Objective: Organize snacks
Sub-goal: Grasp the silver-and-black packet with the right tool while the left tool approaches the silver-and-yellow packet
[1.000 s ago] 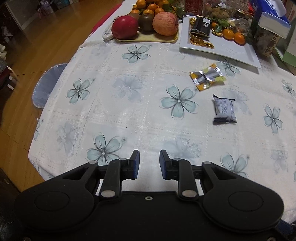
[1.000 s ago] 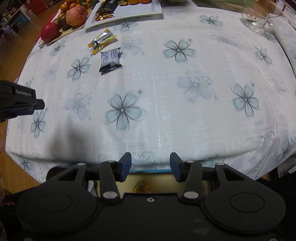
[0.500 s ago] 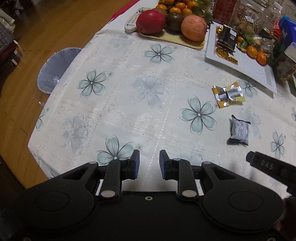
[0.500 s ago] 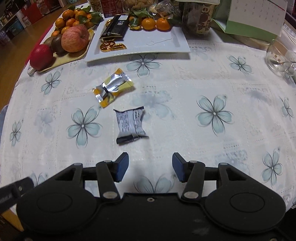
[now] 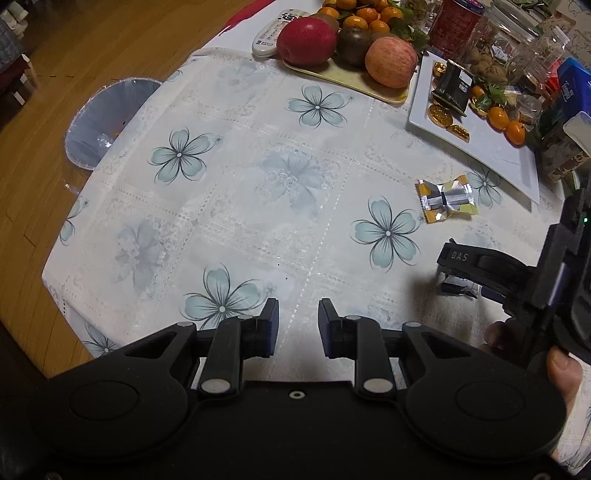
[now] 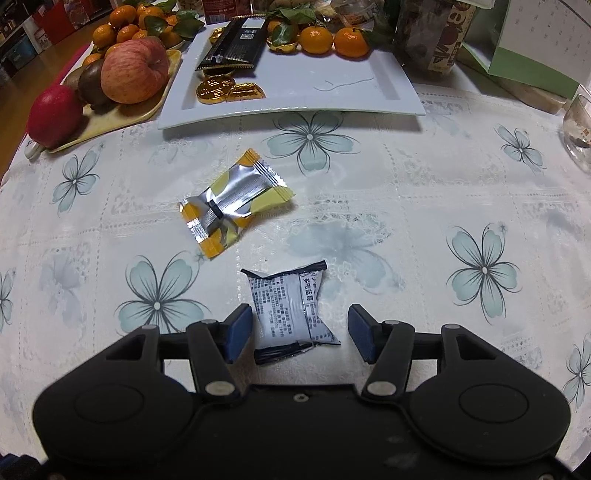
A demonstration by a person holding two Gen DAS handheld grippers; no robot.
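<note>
A grey-and-black snack packet [image 6: 291,312] lies flat on the flowered tablecloth, between the fingers of my right gripper [image 6: 300,328]. Its jaws are opening and the blue pads stand clear of the packet on both sides. A yellow-and-silver snack packet [image 6: 234,201] lies just beyond it, also seen in the left wrist view [image 5: 445,199]. The white rectangular plate [image 6: 332,99] behind holds a black bar, gold coins and mandarins. My left gripper [image 5: 298,326] hovers over bare cloth near the table's front edge, jaws narrowly apart and empty. The right gripper [image 5: 491,273] shows at the right of the left wrist view.
A yellow tray [image 6: 122,118] with apples, kiwis and mandarins stands left of the white plate, with a remote control [image 5: 275,33] beside it. Jars and boxes [image 6: 439,40] crowd the back. A glass [image 6: 578,129] stands at the far right. A blue-lined bin [image 5: 107,118] sits on the wooden floor.
My right gripper moved forward and down over the grey-and-black packet, and its jaws widened around it. The left gripper shifted slightly and rolled; its jaws are unchanged.
</note>
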